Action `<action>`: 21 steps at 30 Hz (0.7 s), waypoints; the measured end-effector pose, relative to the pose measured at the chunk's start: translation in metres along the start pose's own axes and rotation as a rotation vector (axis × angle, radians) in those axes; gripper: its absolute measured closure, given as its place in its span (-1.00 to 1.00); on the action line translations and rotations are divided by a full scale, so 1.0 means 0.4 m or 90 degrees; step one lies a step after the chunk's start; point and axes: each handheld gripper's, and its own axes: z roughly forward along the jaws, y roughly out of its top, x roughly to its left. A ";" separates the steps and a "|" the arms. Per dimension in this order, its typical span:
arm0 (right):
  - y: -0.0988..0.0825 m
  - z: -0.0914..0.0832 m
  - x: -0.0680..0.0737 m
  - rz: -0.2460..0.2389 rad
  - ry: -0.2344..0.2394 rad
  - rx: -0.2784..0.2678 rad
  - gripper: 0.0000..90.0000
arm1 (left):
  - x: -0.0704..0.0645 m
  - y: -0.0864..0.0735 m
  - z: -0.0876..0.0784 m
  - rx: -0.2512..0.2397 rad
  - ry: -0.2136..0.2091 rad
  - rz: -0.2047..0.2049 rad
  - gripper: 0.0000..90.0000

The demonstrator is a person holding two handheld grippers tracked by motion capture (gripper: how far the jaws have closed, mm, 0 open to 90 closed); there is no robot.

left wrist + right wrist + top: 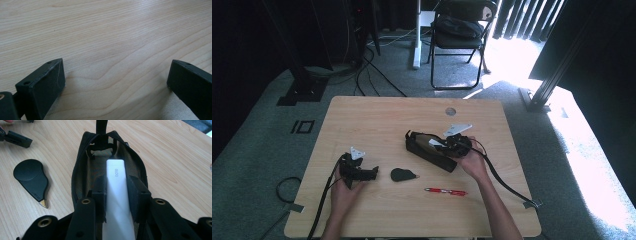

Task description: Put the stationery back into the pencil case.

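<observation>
Right gripper (117, 197) clamped on flat white plastic bar (117, 195) inside open black fabric pouch (82, 170); left gripper (115, 82) spread, empty; bar may snag the zipper edge, apparently close.

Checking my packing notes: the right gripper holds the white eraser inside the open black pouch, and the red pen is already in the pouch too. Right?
Not quite. The red pen lies on the table, outside the black pouch, as the high view shows. The rest stands: the right gripper holds the white eraser inside the open pouch.

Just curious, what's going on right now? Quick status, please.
Right gripper shut on white bar, inside open black pouch. Left gripper open, empty, over table. Nothing blocking.
</observation>
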 end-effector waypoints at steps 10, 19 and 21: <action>0.010 -0.001 0.003 -0.002 0.005 -0.001 0.55 | -0.001 0.000 0.000 0.000 -0.001 0.001 -0.96; 0.015 -0.011 0.016 -0.007 0.006 -0.011 0.49 | -0.001 0.000 0.000 0.000 -0.001 0.001 -0.96; 0.015 -0.016 0.021 -0.010 0.005 -0.013 0.47 | -0.001 0.000 0.000 0.000 -0.001 0.001 -0.96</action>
